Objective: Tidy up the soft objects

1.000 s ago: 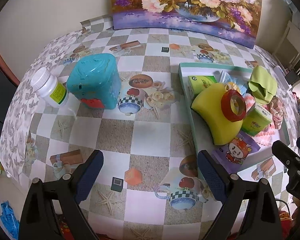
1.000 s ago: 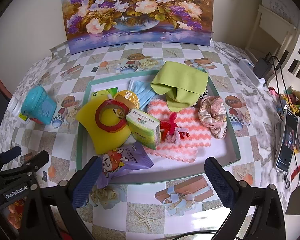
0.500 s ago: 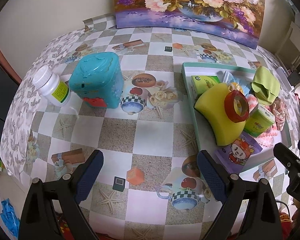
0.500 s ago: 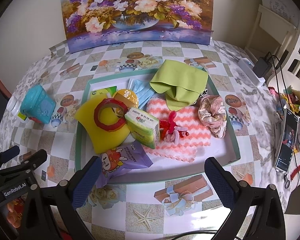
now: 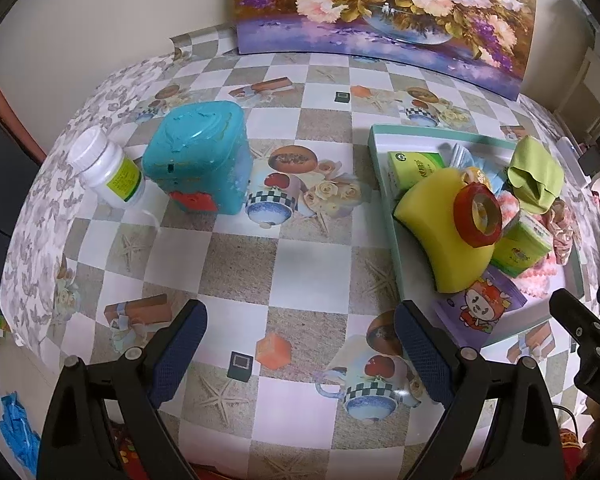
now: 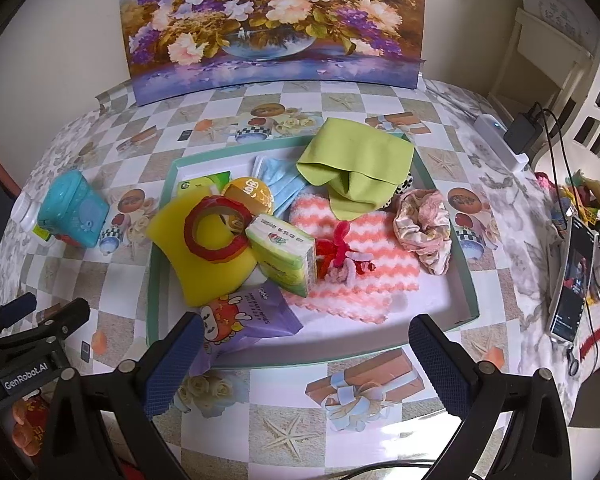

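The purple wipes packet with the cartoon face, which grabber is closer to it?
Right. The right gripper hangs just before the purple wipes packet, one fingertip overlapping it in view. The left gripper is off to its left, over bare tablecloth outside the tray.

This is a lived-in room of a home. A table (image 6: 500,184) wears a checkered oilcloth printed with teacups, roses and gift boxes, and a flower painting (image 6: 268,20) leans against the plain wall behind it. White painted furniture (image 6: 556,56) stands at the right, next to a power strip (image 6: 500,140) with a charger (image 6: 526,132) plugged in. A phone (image 6: 572,280) and small clutter lie on the table's right edge.
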Demonstrator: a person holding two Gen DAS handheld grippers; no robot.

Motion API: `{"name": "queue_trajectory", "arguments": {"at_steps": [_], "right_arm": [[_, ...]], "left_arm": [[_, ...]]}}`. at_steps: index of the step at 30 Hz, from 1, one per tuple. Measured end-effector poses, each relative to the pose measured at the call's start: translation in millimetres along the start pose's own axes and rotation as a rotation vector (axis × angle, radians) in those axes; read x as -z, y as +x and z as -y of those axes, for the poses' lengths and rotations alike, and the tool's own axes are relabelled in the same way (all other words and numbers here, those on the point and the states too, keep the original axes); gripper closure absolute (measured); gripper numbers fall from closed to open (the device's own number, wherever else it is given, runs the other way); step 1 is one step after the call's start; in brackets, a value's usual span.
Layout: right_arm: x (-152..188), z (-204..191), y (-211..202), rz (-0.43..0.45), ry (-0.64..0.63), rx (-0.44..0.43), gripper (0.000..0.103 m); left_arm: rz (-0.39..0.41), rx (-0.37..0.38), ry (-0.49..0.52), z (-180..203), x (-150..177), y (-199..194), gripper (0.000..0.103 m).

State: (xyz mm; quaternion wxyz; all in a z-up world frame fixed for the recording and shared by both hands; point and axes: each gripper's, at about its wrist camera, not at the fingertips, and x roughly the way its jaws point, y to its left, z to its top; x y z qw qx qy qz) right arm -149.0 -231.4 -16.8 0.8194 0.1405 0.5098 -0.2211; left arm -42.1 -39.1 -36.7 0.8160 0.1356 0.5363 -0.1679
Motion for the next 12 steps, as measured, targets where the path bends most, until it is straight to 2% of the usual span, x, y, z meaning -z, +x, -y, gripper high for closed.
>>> {"name": "queue_trajectory", "arguments": {"at_steps": [12], "right_arm": [[0.2,0.6,1.3,-0.006,0.005,0.007,0.000]], "left_arm": [[-0.006,0.000,-0.014,-3.2,0.0,0.5,0.008]]}}
